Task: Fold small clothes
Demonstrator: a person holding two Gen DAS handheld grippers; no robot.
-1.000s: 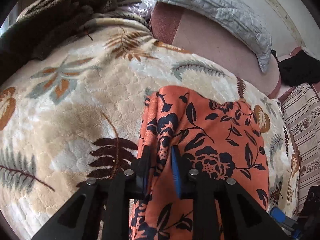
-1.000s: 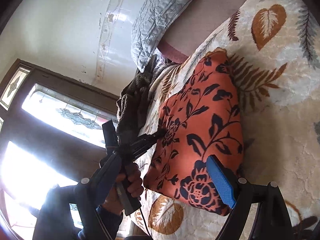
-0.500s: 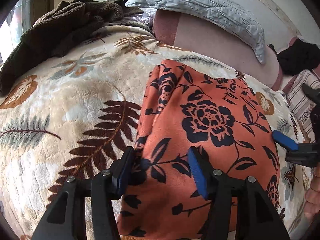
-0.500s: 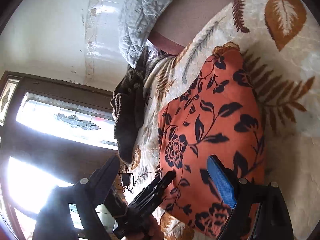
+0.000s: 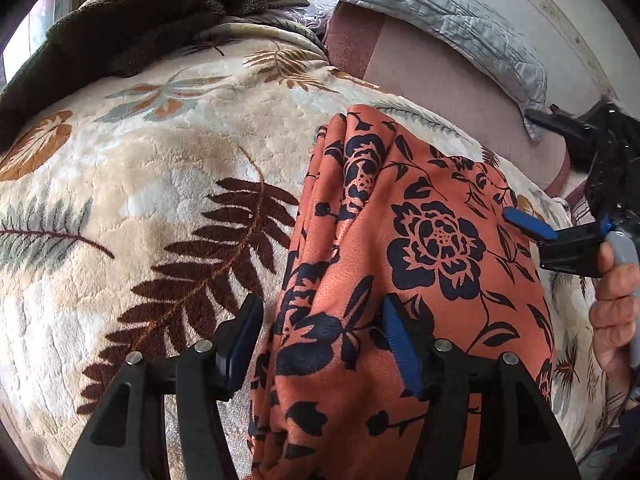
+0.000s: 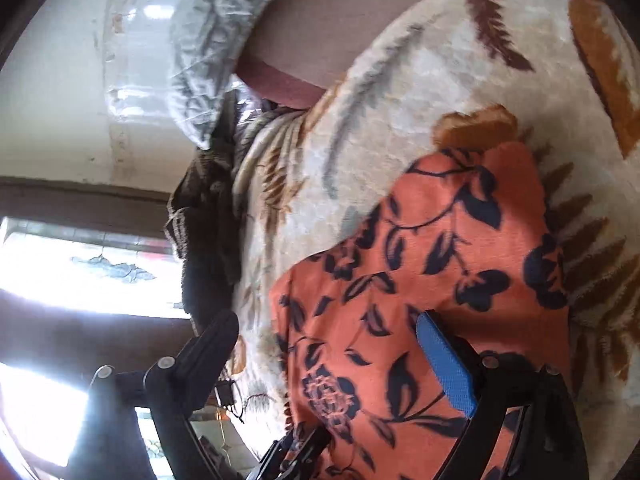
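Note:
An orange garment with dark blue flowers lies folded on the cream leaf-patterned blanket. My left gripper hovers over its near left edge, jaws opening. One pad is above the blanket and the other above the cloth, and neither presses on it. My right gripper comes in from the right in the left wrist view, held by a person's hand. It stands open over the garment's far right side. The right wrist view is blurred and shows the right gripper wide open above the garment, gripping nothing.
A dark brown fleece throw is heaped at the blanket's far left. A quilted grey pillow lies on a pink sheet behind the garment. A bright window fills the left of the right wrist view.
The left gripper has let go of the bunched cloth edge and spread its jaws. The garment has settled flat. The right gripper has swept along the garment towards its far right side.

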